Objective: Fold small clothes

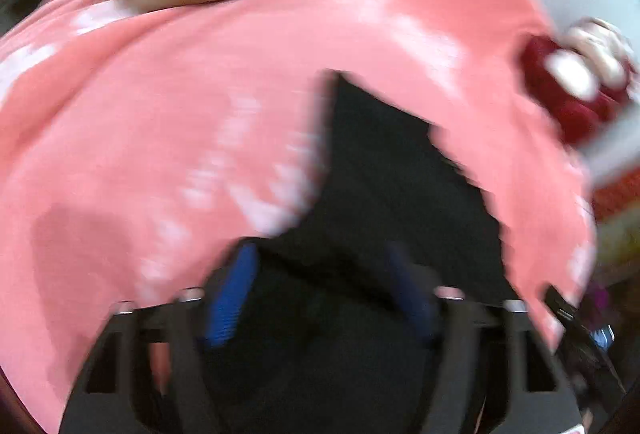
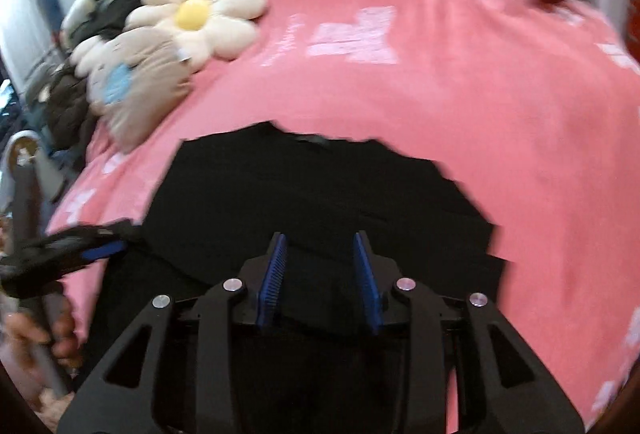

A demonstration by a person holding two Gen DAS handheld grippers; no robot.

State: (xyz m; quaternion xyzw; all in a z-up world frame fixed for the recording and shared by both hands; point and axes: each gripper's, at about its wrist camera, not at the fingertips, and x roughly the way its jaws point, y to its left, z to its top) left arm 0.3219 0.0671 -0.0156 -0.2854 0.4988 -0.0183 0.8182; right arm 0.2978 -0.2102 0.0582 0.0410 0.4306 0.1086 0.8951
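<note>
Pink bedspread with broad bare area right of and beyond the garment, black garment flat at near edge, flower cushions far left, right tongs apart above garment, left tongs apart, blurred.

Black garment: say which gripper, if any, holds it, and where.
Neither appears to: left gripper and right gripper both hover open over the black garment.

Bright, even light; heavy motion blur, fisheye-warped edges.
</note>
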